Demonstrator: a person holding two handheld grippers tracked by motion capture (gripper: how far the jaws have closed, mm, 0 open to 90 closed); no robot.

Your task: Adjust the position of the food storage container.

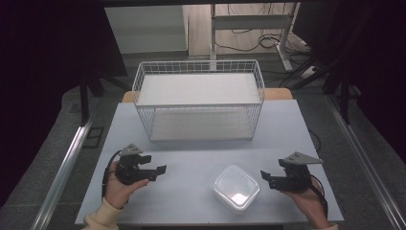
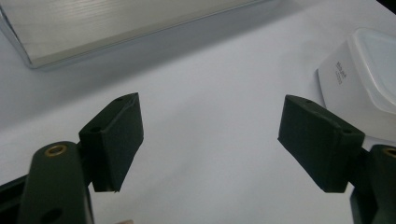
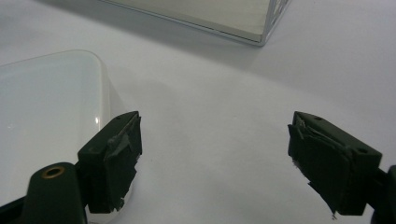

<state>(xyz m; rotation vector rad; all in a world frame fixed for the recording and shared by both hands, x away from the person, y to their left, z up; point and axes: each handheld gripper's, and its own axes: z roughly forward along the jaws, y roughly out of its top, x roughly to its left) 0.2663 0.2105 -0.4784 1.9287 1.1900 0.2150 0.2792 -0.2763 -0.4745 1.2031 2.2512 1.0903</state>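
Clear lidded container (image 1: 236, 188) sits on bench (image 1: 191, 158) close to near edge, right of middle, between both grippers. Left gripper (image 1: 162, 168) hovers near left edge, jaws spread wide, nothing between them, well apart from container. Right gripper (image 1: 264, 178) just beside container's right side, jaws also wide, gripping nothing; in right gripper view one finger (image 3: 114, 158) overlaps container rim, contact unclear. White wire basket (image 1: 198, 98) stands at far edge, centred.
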